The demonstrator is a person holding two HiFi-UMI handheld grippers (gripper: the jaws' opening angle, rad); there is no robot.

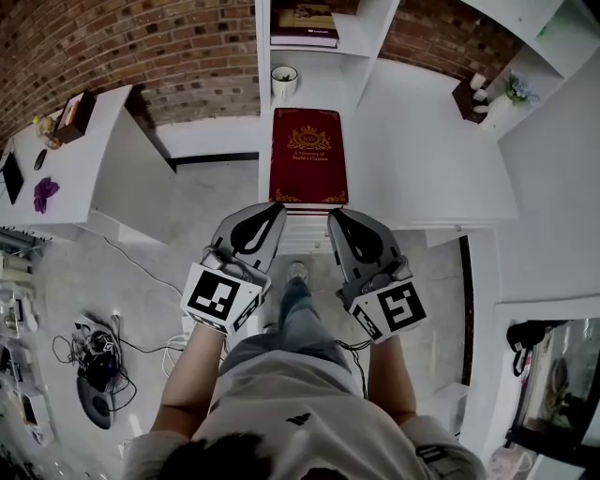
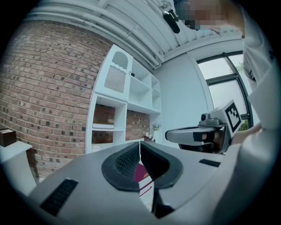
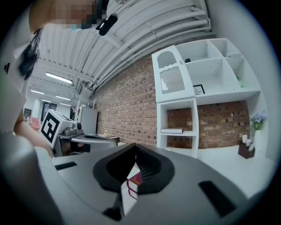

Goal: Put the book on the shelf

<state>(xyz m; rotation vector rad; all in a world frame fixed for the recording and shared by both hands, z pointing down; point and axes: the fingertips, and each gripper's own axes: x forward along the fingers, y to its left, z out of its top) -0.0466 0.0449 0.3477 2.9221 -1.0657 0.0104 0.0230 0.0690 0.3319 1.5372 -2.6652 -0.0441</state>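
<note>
A dark red book [image 1: 309, 155] with gold print lies flat on the white counter [image 1: 422, 141] in front of the white shelf unit [image 1: 361, 37]. My left gripper [image 1: 279, 208] and right gripper [image 1: 332, 214] sit side by side at the book's near edge, both shut with nothing between the jaws. Whether the tips touch the book I cannot tell. In the left gripper view the left gripper [image 2: 140, 143] shows a sliver of the book [image 2: 141, 172] below its closed jaws. The right gripper [image 3: 135, 147] shows the book [image 3: 136, 179] the same way.
A white cup [image 1: 284, 80] stands at the shelf's foot, and another book [image 1: 305, 23] lies in a compartment above. A dark box [image 1: 467, 98] and a small plant [image 1: 514, 92] sit at the right. A side table [image 1: 56, 178] and floor cables [image 1: 94, 361] are at the left.
</note>
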